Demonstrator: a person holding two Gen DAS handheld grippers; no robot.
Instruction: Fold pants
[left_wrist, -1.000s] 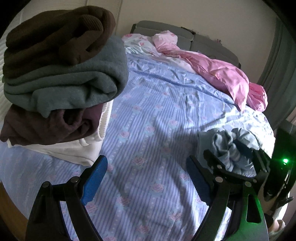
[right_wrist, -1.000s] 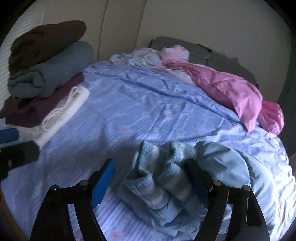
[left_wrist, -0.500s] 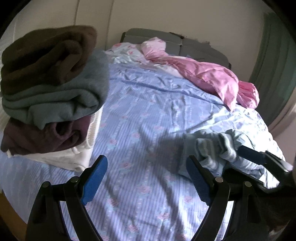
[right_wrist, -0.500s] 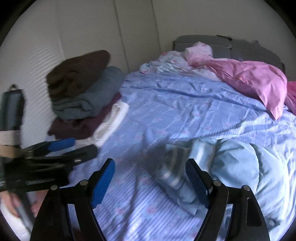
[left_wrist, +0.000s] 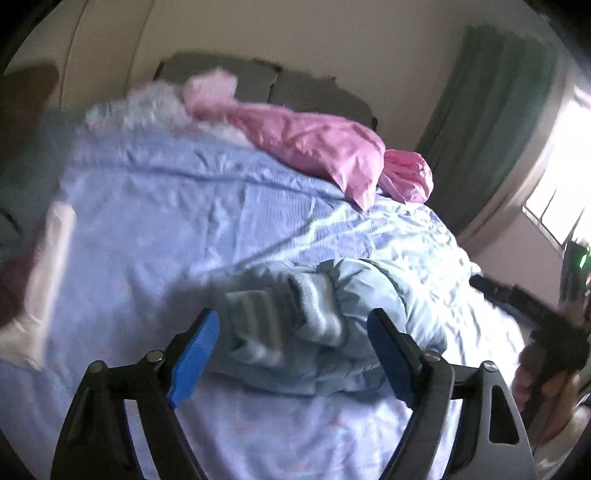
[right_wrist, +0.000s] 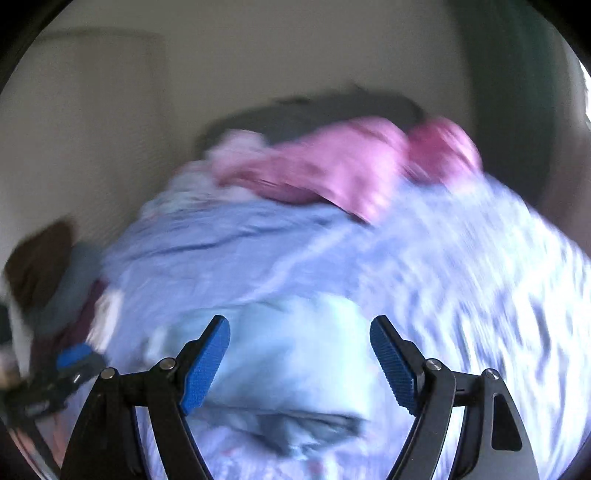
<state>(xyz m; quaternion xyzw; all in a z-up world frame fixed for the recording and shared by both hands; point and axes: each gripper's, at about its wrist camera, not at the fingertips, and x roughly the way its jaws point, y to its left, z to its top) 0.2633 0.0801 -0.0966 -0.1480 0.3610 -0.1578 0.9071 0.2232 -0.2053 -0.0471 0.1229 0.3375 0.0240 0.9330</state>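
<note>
Crumpled light-blue pants (left_wrist: 332, 321) with a striped knit band lie in a heap on the lilac flowered bed sheet (left_wrist: 166, 221). My left gripper (left_wrist: 295, 350) is open and empty, its blue pads on either side of the heap, just short of it. The right wrist view is blurred by motion: the pants (right_wrist: 295, 354) lie right ahead between the pads of my right gripper (right_wrist: 299, 362), which is open and empty. The right gripper (left_wrist: 532, 314) also shows at the right edge of the left wrist view, and the left gripper (right_wrist: 70, 362) at the lower left of the right wrist view.
A pink cloth (left_wrist: 325, 147) lies at the head of the bed against a grey headboard (left_wrist: 295, 85). A stack of folded brown, grey, maroon and white clothes (right_wrist: 55, 280) sits at the left edge. A green curtain (left_wrist: 491, 110) and bright window (left_wrist: 554, 206) are at the right.
Both grippers have swung to the right and moved up to the pants, which now lie between each gripper's pads. The folded stack has slid toward the left edge of both views.
</note>
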